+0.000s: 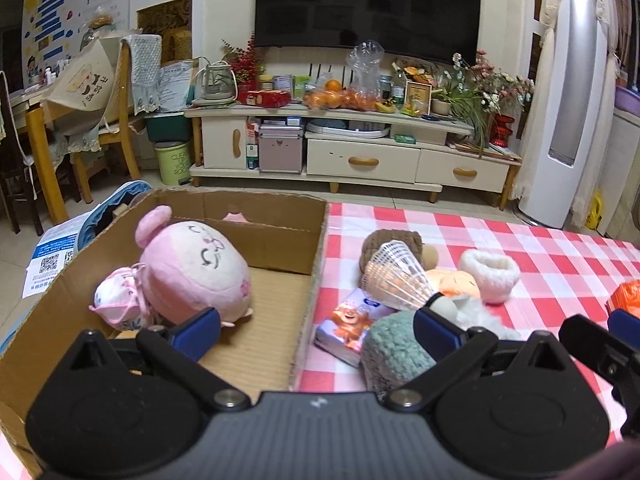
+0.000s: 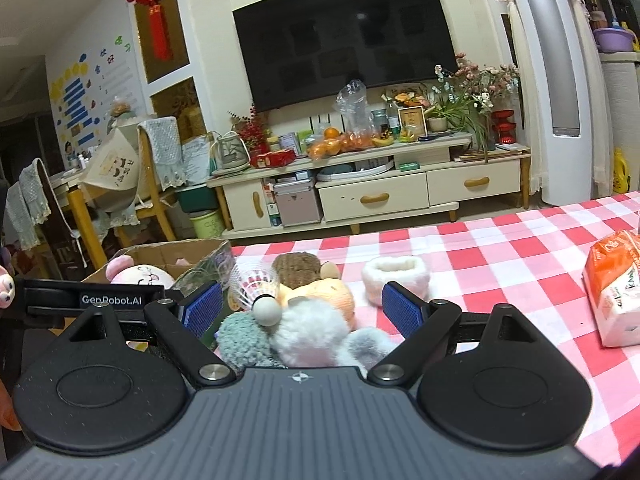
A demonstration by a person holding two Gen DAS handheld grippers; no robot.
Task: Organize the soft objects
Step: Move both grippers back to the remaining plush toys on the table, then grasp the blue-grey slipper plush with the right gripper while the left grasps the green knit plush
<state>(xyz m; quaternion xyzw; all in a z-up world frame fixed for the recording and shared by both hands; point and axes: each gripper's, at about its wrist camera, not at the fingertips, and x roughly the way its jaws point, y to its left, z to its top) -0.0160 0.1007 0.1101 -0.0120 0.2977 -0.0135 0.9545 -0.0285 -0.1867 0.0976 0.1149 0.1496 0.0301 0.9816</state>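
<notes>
on the left side of the left wrist view sits a cardboard box (image 1: 276,240), and a pink plush toy (image 1: 192,268) lies inside it with a small pink and white cloth thing (image 1: 120,300) just beside it. the left gripper (image 1: 316,328) is wide open with nothing held, 1 blue pad over the box and 1 over the pile on the red checked cloth (image 1: 500,236). so it looks like the step now is going back for another soft thing. the pile has a teal knit thing (image 1: 392,352), an orange plush (image 1: 456,280), a fluffy white cuff (image 1: 492,272) and a brown plush (image 1: 394,240). a shuttlecock (image 1: 396,276) and a tissue pack (image 1: 348,328) are mixed in.

in the right wrist view the right gripper (image 2: 300,308) is wide open too, with a grey fluffy toy (image 2: 308,340) between its pads. next it likely needs to close on 1 soft toy only, and miss the shuttlecock.
</notes>
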